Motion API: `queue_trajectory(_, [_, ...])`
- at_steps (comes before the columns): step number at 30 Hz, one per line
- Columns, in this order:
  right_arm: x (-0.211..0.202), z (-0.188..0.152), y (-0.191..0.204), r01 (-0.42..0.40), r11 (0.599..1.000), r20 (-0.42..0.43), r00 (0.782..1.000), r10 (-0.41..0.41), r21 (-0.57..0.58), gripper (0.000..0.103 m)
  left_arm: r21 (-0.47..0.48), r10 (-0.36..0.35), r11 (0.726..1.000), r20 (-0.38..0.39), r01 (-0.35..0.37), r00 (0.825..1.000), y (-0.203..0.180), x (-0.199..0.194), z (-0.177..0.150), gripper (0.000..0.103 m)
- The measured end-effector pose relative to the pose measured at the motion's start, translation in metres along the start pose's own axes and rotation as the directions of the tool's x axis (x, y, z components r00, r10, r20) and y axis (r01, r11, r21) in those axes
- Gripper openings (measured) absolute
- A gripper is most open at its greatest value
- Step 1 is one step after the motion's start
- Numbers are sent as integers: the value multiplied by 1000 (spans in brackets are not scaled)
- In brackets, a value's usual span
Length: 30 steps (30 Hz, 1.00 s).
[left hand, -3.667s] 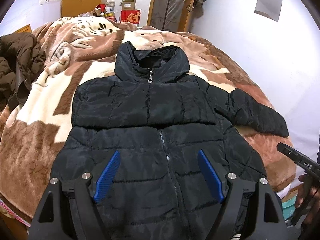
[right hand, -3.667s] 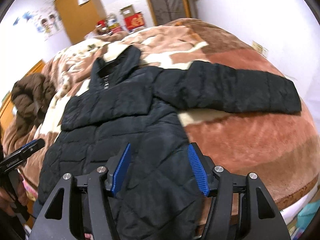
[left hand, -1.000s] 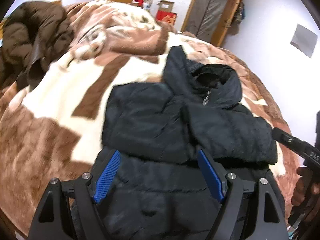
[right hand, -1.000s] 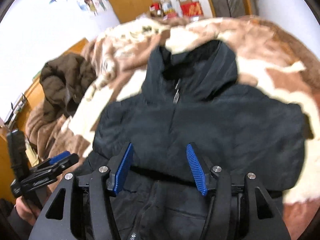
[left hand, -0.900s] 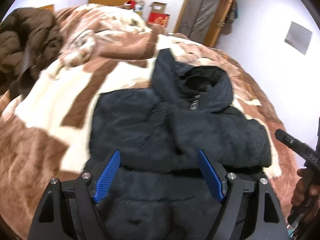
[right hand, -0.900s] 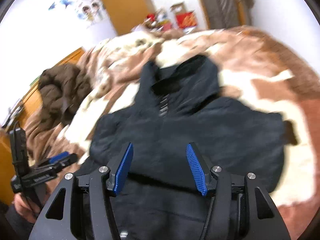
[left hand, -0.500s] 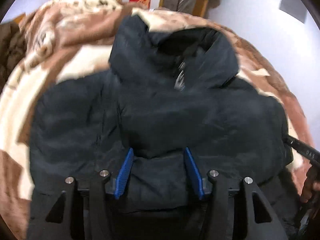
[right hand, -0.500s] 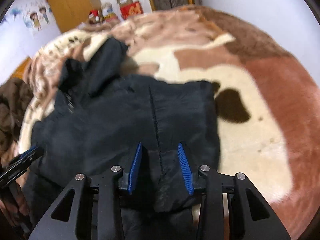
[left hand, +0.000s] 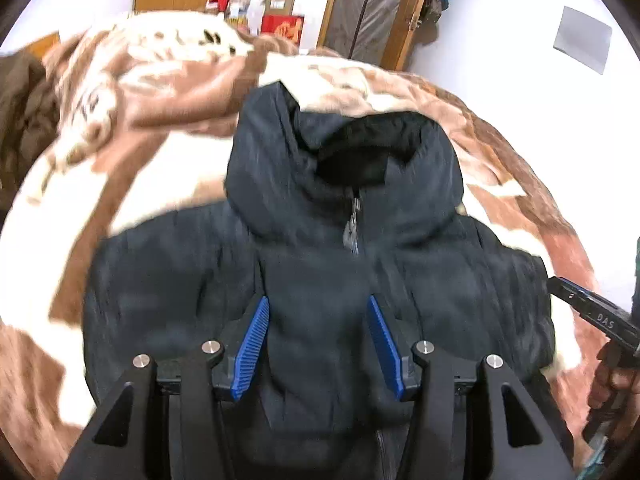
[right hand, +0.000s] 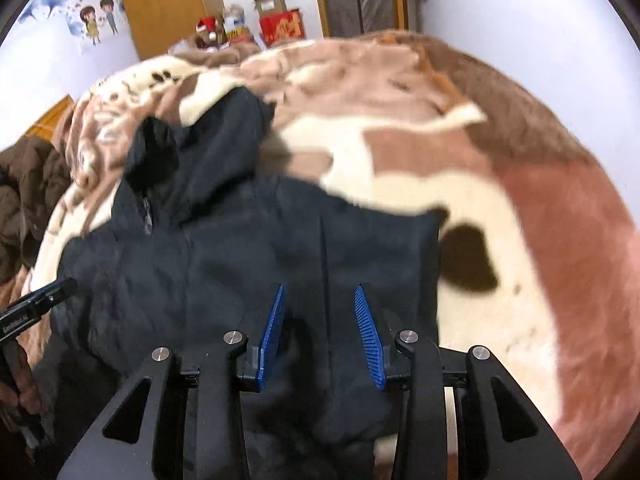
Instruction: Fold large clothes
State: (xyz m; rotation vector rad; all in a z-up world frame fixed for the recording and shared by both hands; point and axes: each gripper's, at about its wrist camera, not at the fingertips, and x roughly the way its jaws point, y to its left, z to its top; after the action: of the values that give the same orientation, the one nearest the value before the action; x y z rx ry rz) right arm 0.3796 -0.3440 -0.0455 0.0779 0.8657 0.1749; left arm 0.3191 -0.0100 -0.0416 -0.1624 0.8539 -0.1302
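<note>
A black hooded puffer jacket (left hand: 320, 264) lies zipped, front up, on a brown and cream fleece blanket (left hand: 132, 92), both sleeves folded across its chest. My left gripper (left hand: 316, 340) is partly closed around a thick fold of the jacket's lower front, its blue pads (left hand: 252, 344) pressing the fabric. My right gripper (right hand: 320, 320) is likewise partly closed on the jacket (right hand: 248, 264) near its right edge. The right gripper also shows in the left wrist view (left hand: 588, 312), and the left one in the right wrist view (right hand: 36, 304).
A brown coat (right hand: 28, 188) is heaped at the bed's left side. Boxes (left hand: 282, 20), a wardrobe (right hand: 168, 4) and a door (left hand: 372, 4) stand beyond the bed. A white wall (right hand: 540, 48) runs along the right of the blanket (right hand: 500, 184).
Both sleeves have been folded across the chest. Both grippers have narrowed from wide open onto the jacket's lower part, and the jacket has bunched up toward the hood.
</note>
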Motion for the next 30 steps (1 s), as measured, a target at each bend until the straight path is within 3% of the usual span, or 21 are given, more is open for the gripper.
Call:
queue_trajectory(5, [52, 9, 0, 24, 1000, -108, 994, -22, 10, 38, 9, 61, 998, -122, -60, 991, 7, 59, 0, 54])
queue_trajectory(11, [84, -8, 8, 74, 995, -140, 987, -83, -67, 36, 45, 61, 997, -82, -58, 995, 8, 75, -21, 57])
queue_trajectory(17, [62, -1, 10, 90, 994, -129, 987, -97, -58, 36, 43, 74, 997, -101, -70, 992, 4, 60, -9, 54])
queue_trajectory(23, [-4, -16, 20, -9, 999, -38, 999, 8, -32, 36, 87, 36, 996, -14, -35, 999, 2, 7, -18, 53])
queue_trajectory(27, [19, -38, 35, -7, 998, -124, 992, -1, -66, 36, 74, 57, 996, -111, -49, 992, 9, 38, -37, 54])
queue_trajectory(30, [35, -47, 39, 12, 996, -139, 990, -25, -89, 36, 50, 53, 998, -105, -48, 993, 12, 43, -41, 56])
